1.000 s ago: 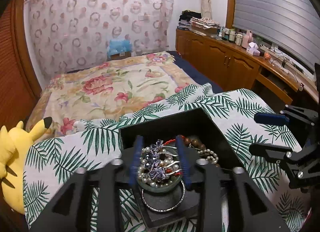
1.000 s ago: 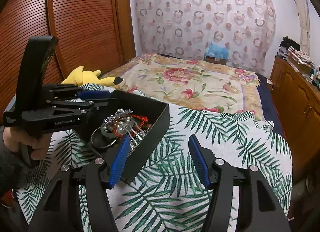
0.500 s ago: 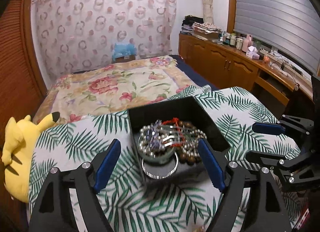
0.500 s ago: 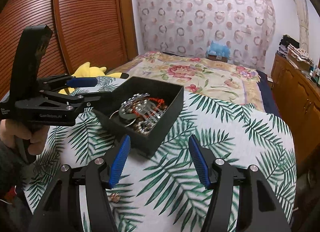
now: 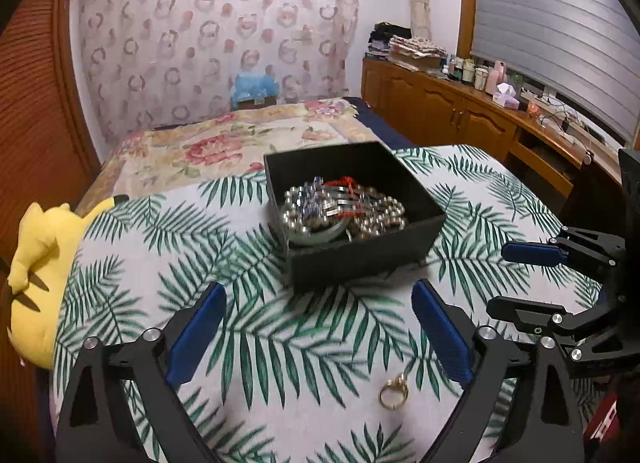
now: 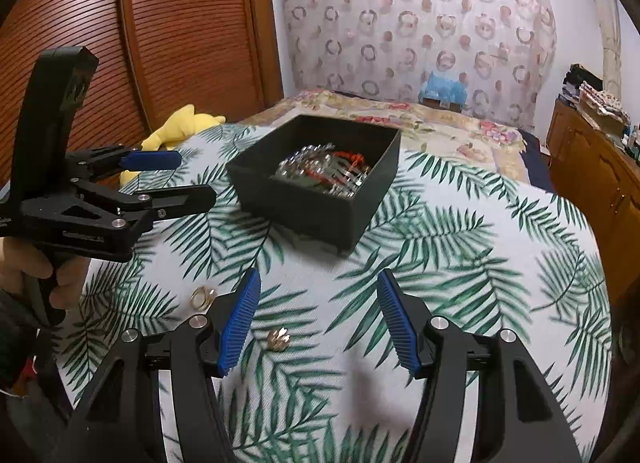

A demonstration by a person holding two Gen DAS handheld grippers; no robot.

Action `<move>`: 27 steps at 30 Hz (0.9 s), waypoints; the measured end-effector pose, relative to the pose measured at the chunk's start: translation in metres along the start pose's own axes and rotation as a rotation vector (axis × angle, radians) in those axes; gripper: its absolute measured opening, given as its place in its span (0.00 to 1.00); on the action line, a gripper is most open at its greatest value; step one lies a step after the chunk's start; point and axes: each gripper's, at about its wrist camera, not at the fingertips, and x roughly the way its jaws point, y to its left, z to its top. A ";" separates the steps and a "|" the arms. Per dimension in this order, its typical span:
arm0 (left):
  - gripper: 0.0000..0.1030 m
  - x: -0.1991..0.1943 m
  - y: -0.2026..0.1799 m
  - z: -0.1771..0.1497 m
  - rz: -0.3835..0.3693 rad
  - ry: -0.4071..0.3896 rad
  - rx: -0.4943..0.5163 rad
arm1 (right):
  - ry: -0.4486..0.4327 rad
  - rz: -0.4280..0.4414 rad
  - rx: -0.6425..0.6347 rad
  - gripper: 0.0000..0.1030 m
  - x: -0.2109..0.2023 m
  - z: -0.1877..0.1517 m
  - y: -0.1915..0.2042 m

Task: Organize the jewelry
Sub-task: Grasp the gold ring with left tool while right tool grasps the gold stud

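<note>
I see gold ring [image 5: 393,390] lying flat just ahead of left gripper [image 5: 318,311], jaws opening, empty; right gripper [image 6: 318,315] parted, empty, nearer small gold piece [image 6: 278,338].

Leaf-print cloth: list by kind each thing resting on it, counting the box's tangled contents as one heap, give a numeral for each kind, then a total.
Black box: 1
Heap of beaded jewelry inside the box: 1
Gold ring: 1
Small gold piece, too small to identify: 1
Yellow plush toy, at the cloth's edge: 1
Total: 5

Matt blk box [image 5: 360,259], cloth cover [image 5: 280,343]
</note>
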 end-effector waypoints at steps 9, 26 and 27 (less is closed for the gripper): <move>0.91 -0.006 0.005 -0.031 -0.010 0.038 -0.017 | 0.064 0.011 -0.021 0.61 0.011 -0.017 0.017; 0.91 -0.009 -0.005 -0.058 -0.054 0.089 0.019 | 0.157 -0.049 -0.110 0.23 0.032 -0.020 0.038; 0.91 -0.009 -0.007 -0.058 -0.061 0.092 0.024 | 0.157 -0.048 -0.109 0.19 0.032 -0.020 0.038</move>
